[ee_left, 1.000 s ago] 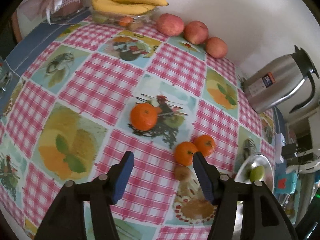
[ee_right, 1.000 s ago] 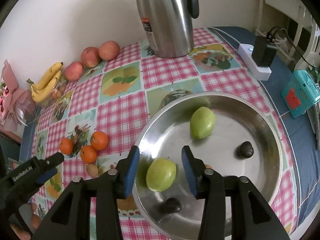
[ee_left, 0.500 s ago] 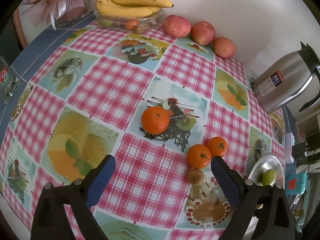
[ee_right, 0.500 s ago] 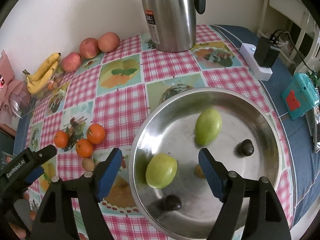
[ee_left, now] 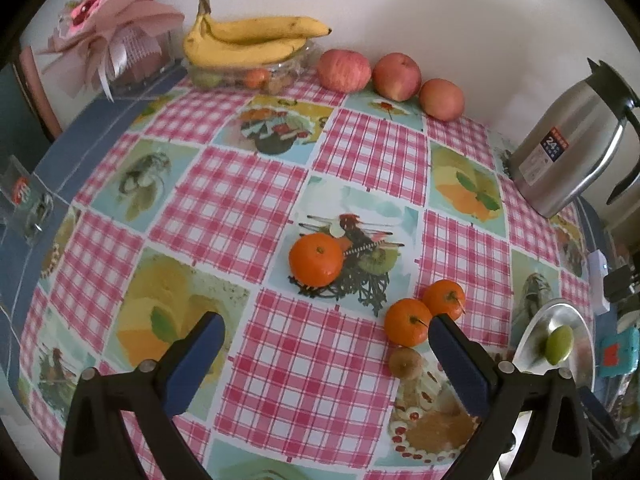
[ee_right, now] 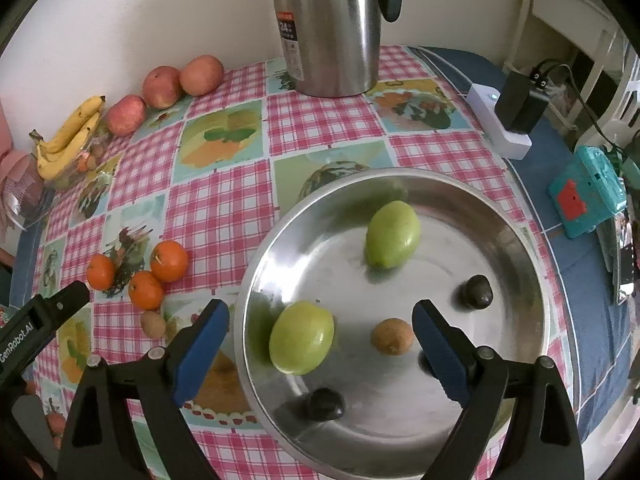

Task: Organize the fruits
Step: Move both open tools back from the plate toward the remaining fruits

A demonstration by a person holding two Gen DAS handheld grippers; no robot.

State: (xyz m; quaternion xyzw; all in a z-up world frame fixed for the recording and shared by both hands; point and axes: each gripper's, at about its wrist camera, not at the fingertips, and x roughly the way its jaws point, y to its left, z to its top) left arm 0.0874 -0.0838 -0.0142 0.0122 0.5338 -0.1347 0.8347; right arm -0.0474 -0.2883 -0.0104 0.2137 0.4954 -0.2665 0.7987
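Observation:
Three oranges lie on the checked tablecloth: a big one [ee_left: 316, 259] and a touching pair [ee_left: 424, 315]. A small brown fruit [ee_left: 405, 362] lies just below the pair. My left gripper [ee_left: 326, 354] is open and empty, above the cloth in front of them. My right gripper [ee_right: 320, 354] is open and empty over the steel bowl [ee_right: 520, 240], which holds two green fruits [ee_right: 301, 336] [ee_right: 393, 233], a small brown fruit [ee_right: 391, 336] and two dark ones [ee_right: 475, 291] [ee_right: 326, 404]. The oranges also show in the right wrist view [ee_right: 148, 276].
Bananas [ee_left: 252, 38] on a clear tray and three apples [ee_left: 394, 78] line the back wall. A steel thermos jug [ee_right: 330, 24] stands behind the bowl. A white power strip [ee_right: 500, 128] and a teal device [ee_right: 584, 192] lie right of the bowl. A pink bouquet [ee_left: 108, 28] sits back left.
Both grippers have opened wide from a narrower gap. Both cameras pulled back a little. A small brown fruit now shows in the bowl between my right fingers.

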